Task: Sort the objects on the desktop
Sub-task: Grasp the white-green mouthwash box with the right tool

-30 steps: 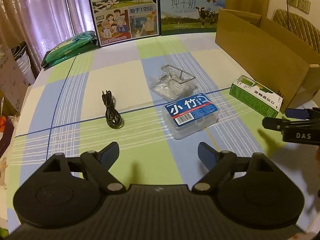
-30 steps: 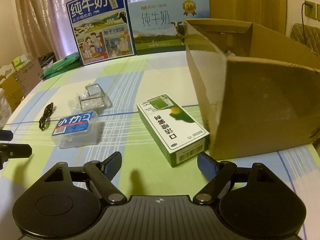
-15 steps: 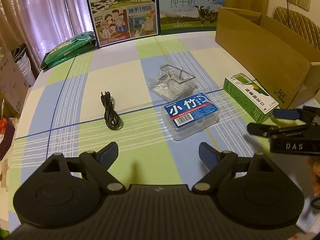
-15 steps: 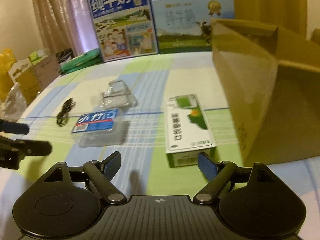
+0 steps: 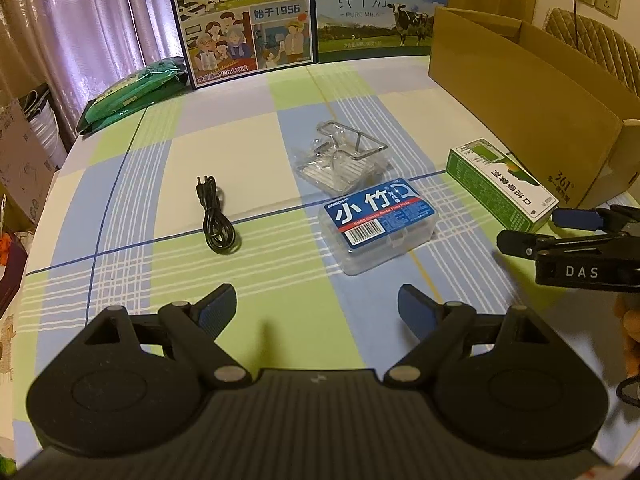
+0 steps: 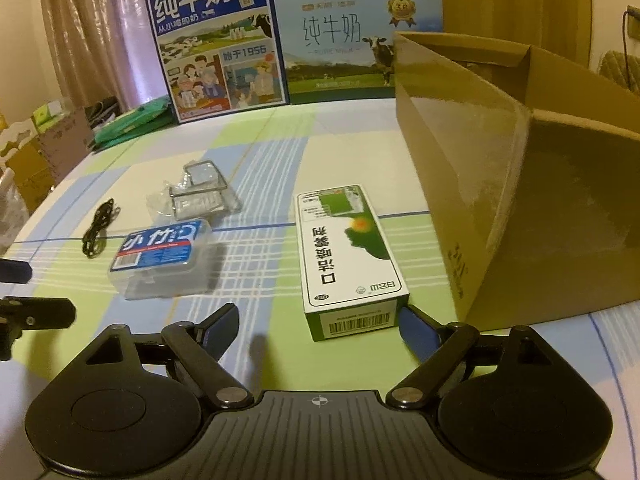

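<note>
A green and white carton [image 6: 350,258] lies flat just ahead of my right gripper [image 6: 318,326], which is open; its right fingertip [image 6: 414,330] sits by the carton's near right corner. The carton [image 5: 500,184] also shows at the right in the left wrist view. A clear floss-pick box with a blue label [image 5: 380,226] [image 6: 162,256] lies ahead of my open, empty left gripper [image 5: 316,310]. Behind the box sits a bagged wire stand [image 5: 344,156] [image 6: 198,194]. A coiled black cable [image 5: 214,220] [image 6: 98,228] lies to the left.
An open cardboard box [image 6: 516,184] [image 5: 528,96] stands at the table's right. Two milk cartons [image 6: 218,44] [image 5: 380,8] stand upright at the far edge, with green packets [image 5: 134,94] beside them. The checked tablecloth [image 5: 132,208] covers the table. The right gripper [image 5: 528,228] pokes in from the right edge.
My right gripper has swung left and come closer to the green carton, so the carton now lies nearly between its fingers. The left gripper has barely moved.
</note>
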Tool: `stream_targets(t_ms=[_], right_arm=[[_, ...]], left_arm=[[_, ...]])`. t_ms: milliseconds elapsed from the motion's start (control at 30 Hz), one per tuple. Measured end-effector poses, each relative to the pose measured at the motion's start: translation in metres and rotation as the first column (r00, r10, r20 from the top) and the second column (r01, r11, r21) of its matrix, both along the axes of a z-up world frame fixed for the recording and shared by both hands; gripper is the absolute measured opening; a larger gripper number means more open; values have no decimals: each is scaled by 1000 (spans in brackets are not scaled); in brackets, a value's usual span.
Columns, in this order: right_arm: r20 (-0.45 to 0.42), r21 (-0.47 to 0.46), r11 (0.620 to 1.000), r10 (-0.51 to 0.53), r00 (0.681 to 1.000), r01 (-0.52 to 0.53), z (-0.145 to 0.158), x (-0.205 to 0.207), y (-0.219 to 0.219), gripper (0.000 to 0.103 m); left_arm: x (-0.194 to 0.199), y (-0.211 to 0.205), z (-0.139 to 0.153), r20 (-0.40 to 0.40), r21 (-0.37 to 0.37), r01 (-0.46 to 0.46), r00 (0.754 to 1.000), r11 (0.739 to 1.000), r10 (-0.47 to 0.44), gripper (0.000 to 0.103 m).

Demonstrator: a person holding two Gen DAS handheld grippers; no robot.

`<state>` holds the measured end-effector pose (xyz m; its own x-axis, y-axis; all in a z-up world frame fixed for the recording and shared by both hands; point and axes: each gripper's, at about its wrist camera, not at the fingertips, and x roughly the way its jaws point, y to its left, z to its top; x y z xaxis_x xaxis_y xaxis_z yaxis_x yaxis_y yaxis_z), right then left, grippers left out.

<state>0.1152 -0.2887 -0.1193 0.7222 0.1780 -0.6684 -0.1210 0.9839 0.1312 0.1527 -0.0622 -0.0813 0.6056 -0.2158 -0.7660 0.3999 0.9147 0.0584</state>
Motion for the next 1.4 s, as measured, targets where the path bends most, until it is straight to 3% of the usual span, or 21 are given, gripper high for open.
stream_targets(t_ms=[300, 633, 867, 1000, 1400], right_arm=[[-4, 44, 998, 48, 999, -48, 2, -2, 3, 86], [6, -36, 999, -23, 1000, 23, 0, 5, 1, 90], [16, -10, 996, 89, 996, -89, 2, -5, 14, 92], [47, -34, 998, 55, 997, -54, 7, -9, 12, 92], [32, -69, 997, 47, 998, -44, -6, 25, 16, 92]], left_arm=[[0, -2, 0, -5, 1, 2, 1000, 1000, -2, 85], [1, -4, 1, -6, -1, 10, 1000, 1000, -10, 85], [1, -4, 2, -5, -5, 5, 1000, 1000, -5, 85], [2, -2, 2, -8, -3, -1, 1000, 1000, 1, 85], [7, -4, -1, -14, 5, 2, 1000, 1000, -2, 86]])
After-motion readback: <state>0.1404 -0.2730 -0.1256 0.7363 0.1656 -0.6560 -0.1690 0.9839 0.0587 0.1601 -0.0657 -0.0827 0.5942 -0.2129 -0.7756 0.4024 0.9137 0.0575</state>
